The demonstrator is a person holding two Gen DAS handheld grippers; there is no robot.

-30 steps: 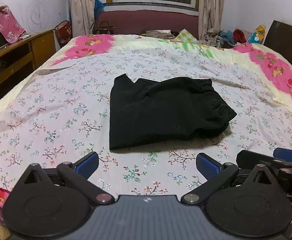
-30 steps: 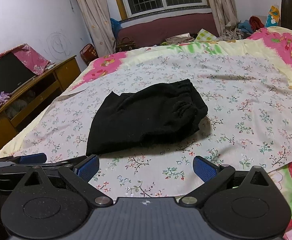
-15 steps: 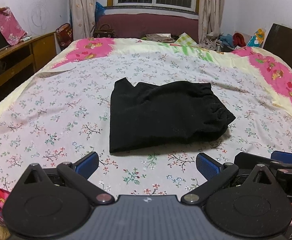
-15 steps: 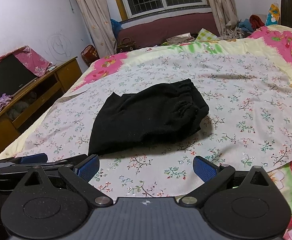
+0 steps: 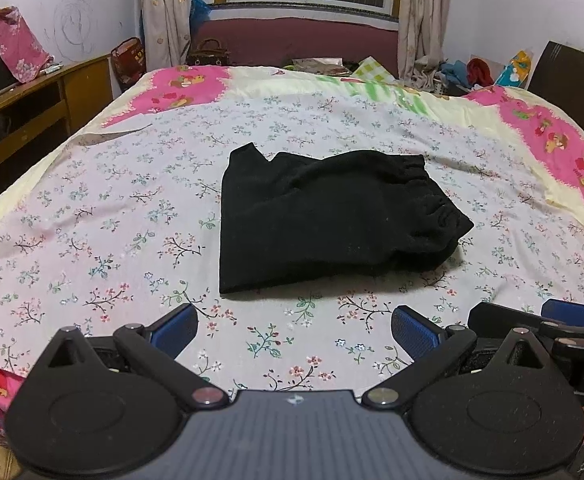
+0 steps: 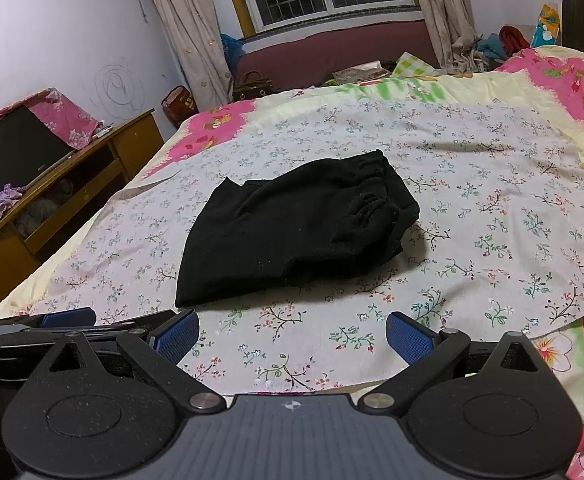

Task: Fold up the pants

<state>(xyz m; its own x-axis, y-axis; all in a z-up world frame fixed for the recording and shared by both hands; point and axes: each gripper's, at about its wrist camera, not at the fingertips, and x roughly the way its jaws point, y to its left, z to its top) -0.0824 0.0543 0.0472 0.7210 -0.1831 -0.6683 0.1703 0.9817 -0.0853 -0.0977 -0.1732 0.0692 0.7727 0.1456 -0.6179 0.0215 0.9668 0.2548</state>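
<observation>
The black pants [image 5: 324, 220] lie folded into a compact bundle in the middle of the floral bedsheet [image 5: 112, 208], with the elastic waistband at the right end. They also show in the right wrist view [image 6: 292, 228]. My left gripper [image 5: 294, 330] is open and empty, hovering near the bed's front edge, short of the pants. My right gripper [image 6: 292, 336] is open and empty, also short of the pants. The right gripper shows at the right edge of the left wrist view [image 5: 564, 320], and the left gripper shows at the left edge of the right wrist view [image 6: 68, 320].
A wooden cabinet [image 6: 72, 184] with a covered television [image 6: 20, 148] stands left of the bed. A dark headboard [image 5: 572, 80] is at the right. Bags and clothes [image 5: 472, 72] pile along the window wall beyond the bed.
Both grippers have drawn back and risen slightly from the pants. The pants have not moved. Both stay open.
</observation>
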